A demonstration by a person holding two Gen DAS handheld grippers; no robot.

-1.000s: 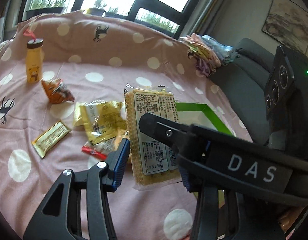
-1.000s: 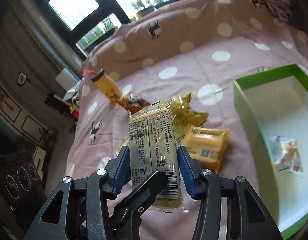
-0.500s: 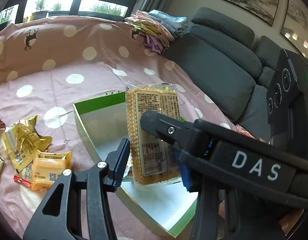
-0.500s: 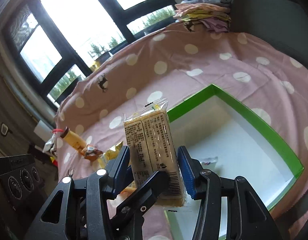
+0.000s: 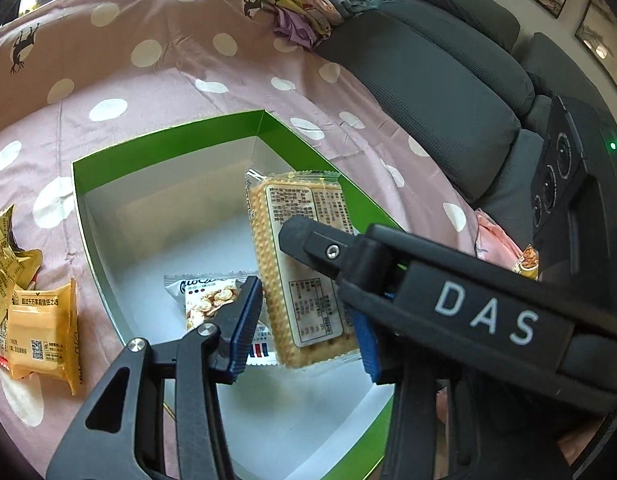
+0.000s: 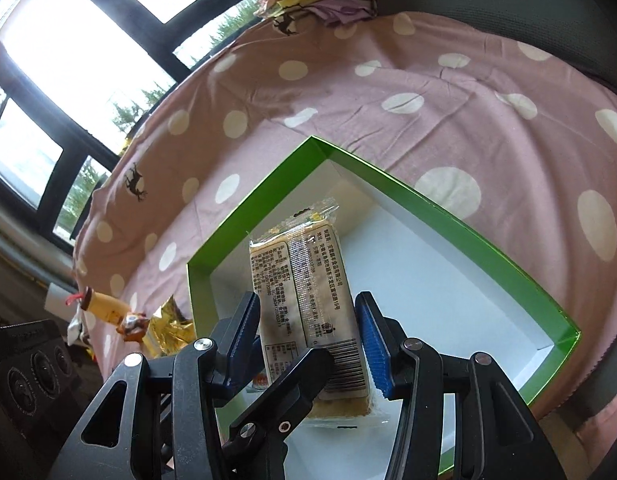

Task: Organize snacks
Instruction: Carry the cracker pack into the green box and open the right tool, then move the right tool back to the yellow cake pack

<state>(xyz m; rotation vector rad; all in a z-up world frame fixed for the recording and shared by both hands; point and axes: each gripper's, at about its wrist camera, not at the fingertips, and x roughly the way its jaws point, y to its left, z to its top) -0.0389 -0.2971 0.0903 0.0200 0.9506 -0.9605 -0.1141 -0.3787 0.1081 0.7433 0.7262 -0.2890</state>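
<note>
A clear-wrapped cracker pack (image 5: 292, 220) (image 6: 304, 264) hangs over the white inside of a green-rimmed box (image 5: 168, 144) (image 6: 252, 224). My left gripper (image 5: 308, 320) is shut on its lower part, blue pads against both long edges. My right gripper (image 6: 306, 320) is shut on the same pack from the other side. Its black finger (image 5: 388, 264) lies across the label in the left wrist view. The left gripper's finger (image 6: 292, 384) crosses the barcode end in the right wrist view. A small nut packet (image 5: 206, 300) lies on the box floor under the pack.
Yellow snack packets (image 5: 44, 328) and gold wrappers (image 5: 0, 264) lie on the pink spotted cloth left of the box. A yellow bottle (image 6: 102, 306) stands farther off. Folded clothes (image 5: 300, 4) and a grey sofa (image 5: 448, 80) lie beyond the box.
Both grippers carried the cracker pack from above the loose snacks across to the green box and a little lower. The grip on the pack looks the same.
</note>
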